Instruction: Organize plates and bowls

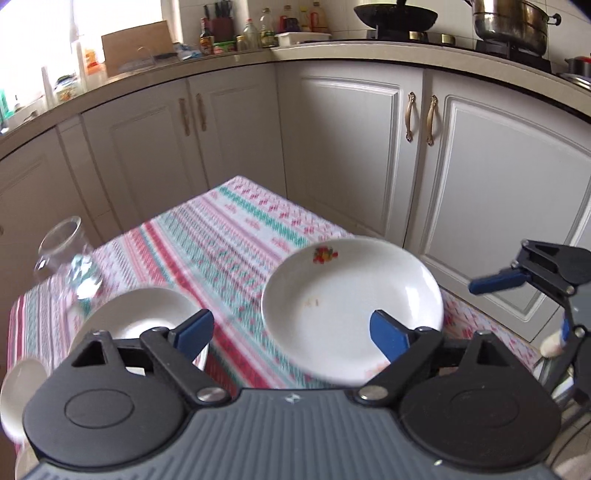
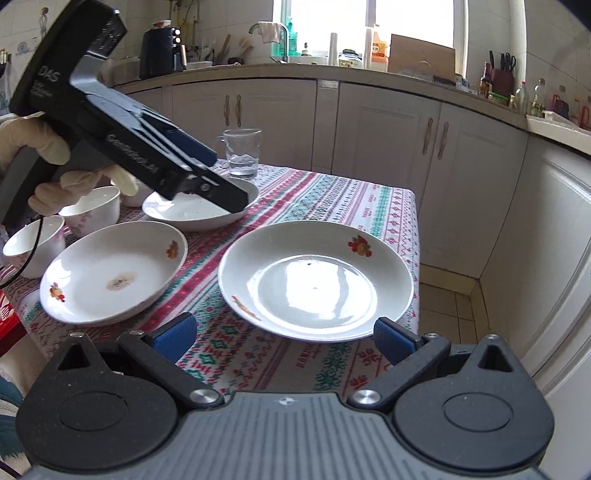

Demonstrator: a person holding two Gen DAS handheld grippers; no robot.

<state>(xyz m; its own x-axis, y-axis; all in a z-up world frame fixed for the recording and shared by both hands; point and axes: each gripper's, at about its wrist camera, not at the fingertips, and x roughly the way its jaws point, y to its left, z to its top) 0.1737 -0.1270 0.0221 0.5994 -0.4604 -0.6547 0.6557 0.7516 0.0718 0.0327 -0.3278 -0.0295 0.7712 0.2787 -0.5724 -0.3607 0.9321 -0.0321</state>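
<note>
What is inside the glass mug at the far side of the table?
The glass mug holds a little clear liquid, probably water, at its bottom; the rest looks empty. It stands on the patterned tablecloth. Its base is partly covered by the plain white plate in front.

Kitchen around me. Cream cabinet doors (image 2: 391, 147) with brass handles (image 1: 410, 116) run under a pale L-shaped counter (image 1: 332, 55). Bright window (image 2: 362, 22) over the sink tap (image 2: 258, 27), daylight washing in. White tiled wall (image 1: 343, 22) behind a gas stove (image 1: 461, 40). Beige floor tiles (image 2: 447, 306) beside my bench, which wears a striped pink-and-green cloth (image 2: 332, 195).
</note>
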